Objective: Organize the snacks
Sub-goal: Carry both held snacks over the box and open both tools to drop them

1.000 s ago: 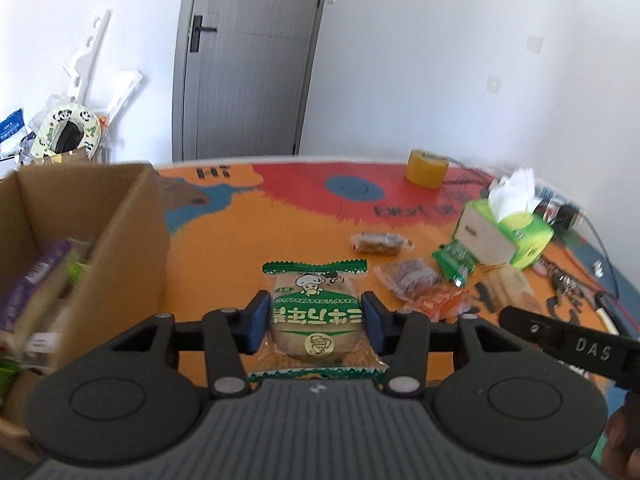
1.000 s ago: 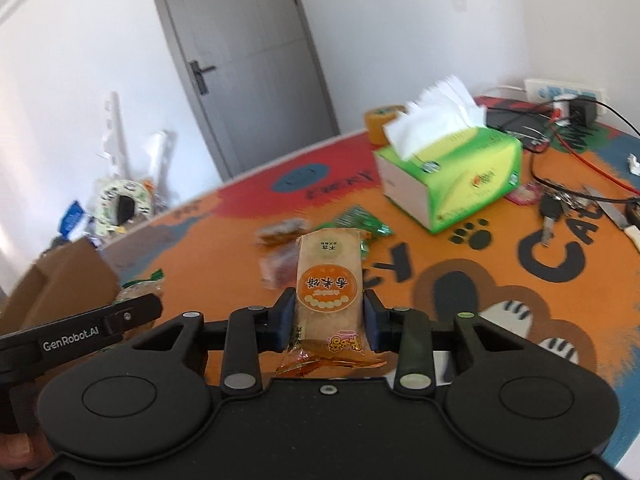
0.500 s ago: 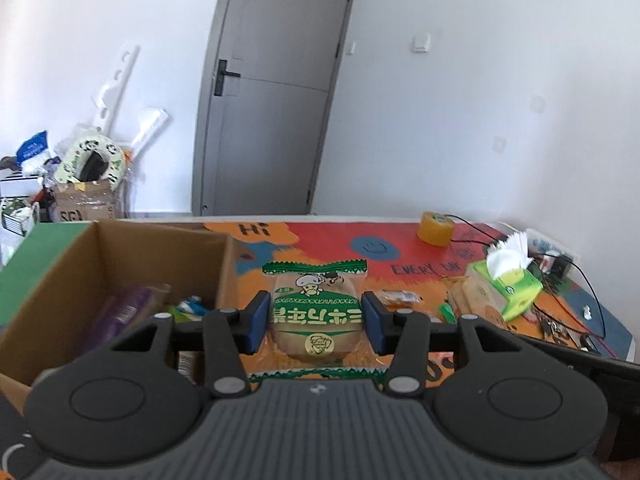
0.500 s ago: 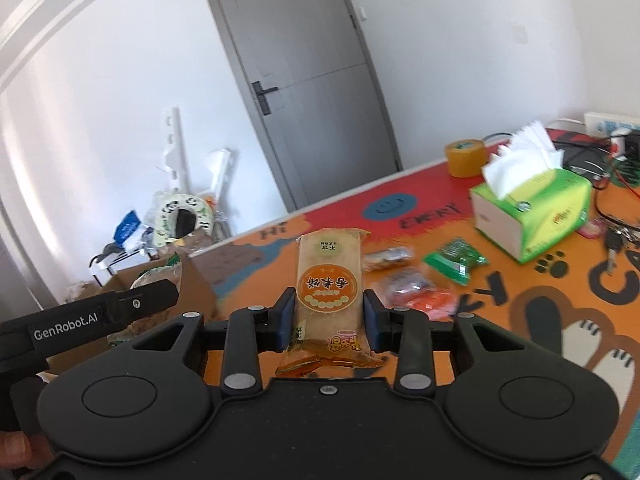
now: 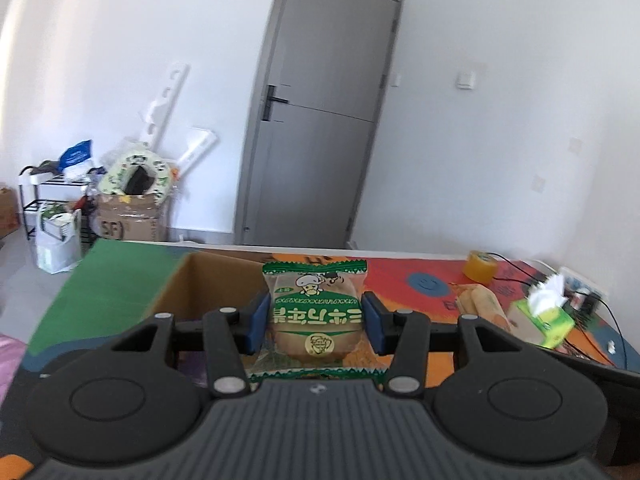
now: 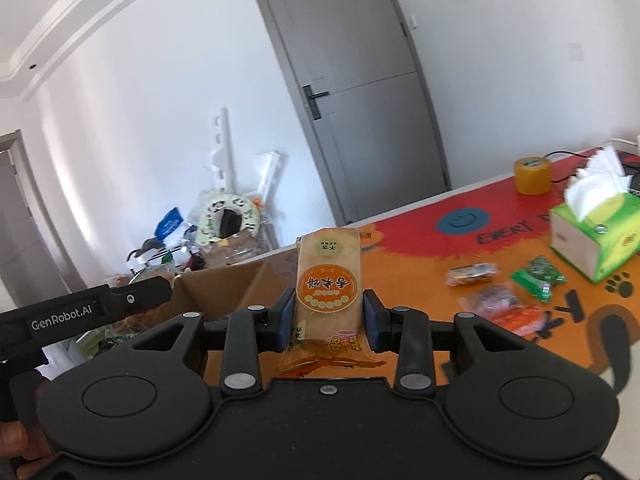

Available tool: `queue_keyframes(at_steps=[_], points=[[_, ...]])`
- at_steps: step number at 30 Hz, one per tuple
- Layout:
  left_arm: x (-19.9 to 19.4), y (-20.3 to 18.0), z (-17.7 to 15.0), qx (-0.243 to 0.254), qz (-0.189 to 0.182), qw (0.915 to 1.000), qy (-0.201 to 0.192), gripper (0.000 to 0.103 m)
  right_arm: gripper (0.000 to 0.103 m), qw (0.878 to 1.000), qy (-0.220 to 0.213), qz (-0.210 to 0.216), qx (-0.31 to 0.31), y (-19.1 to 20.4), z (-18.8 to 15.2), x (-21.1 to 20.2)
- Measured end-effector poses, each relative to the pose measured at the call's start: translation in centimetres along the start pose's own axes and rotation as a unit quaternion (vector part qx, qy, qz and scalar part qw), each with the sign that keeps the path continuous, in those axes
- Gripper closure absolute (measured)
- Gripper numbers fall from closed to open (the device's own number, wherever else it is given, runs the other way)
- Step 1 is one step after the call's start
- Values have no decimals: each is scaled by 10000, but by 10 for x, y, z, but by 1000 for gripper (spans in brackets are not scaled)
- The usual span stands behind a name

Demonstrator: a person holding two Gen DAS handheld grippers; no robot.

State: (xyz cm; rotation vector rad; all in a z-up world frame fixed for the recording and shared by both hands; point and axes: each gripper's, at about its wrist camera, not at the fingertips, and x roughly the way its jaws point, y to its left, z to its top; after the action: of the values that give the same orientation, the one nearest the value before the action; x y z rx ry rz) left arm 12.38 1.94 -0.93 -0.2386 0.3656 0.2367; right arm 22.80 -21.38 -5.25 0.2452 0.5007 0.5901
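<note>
My left gripper (image 5: 316,322) is shut on a green-and-white pastry packet (image 5: 315,312) and holds it above the open cardboard box (image 5: 208,284). My right gripper (image 6: 329,320) is shut on an orange-labelled rice cake packet (image 6: 329,280), held above the table next to the same box (image 6: 236,284). The left gripper's arm (image 6: 84,312) shows at the left of the right wrist view. Loose snacks lie on the orange mat: a small wrapped bar (image 6: 470,274), a green packet (image 6: 538,278) and an orange-red packet (image 6: 502,308).
A green tissue box (image 6: 596,236) and a roll of yellow tape (image 6: 532,174) stand at the right of the table. Cables lie at the far right (image 5: 600,308). Behind the table are a grey door (image 5: 316,140) and floor clutter (image 5: 120,208).
Both grippers have risen and swung left toward the cardboard box, each still holding its packet. The box now sits directly beyond the left gripper's fingers.
</note>
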Motion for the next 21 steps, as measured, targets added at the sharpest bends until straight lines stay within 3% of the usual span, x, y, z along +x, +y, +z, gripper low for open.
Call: queue_keyframes(at_steps=[7,14,16,21], points=[[-3,31,3,-197,278,9994,-34,55,68,9996,59,209,-163,28,1,15],[4,47,-1,-274,120,9993,224,55,68,9987,124,332,-369,52,2,24],[6,50,-2,-237,-29,9991,364,50,68,9985,159,339,-403,56,1,27],[5,64,-5,-407,56,9985,350,31,68,9980,223,349,-472,67,-1,33]])
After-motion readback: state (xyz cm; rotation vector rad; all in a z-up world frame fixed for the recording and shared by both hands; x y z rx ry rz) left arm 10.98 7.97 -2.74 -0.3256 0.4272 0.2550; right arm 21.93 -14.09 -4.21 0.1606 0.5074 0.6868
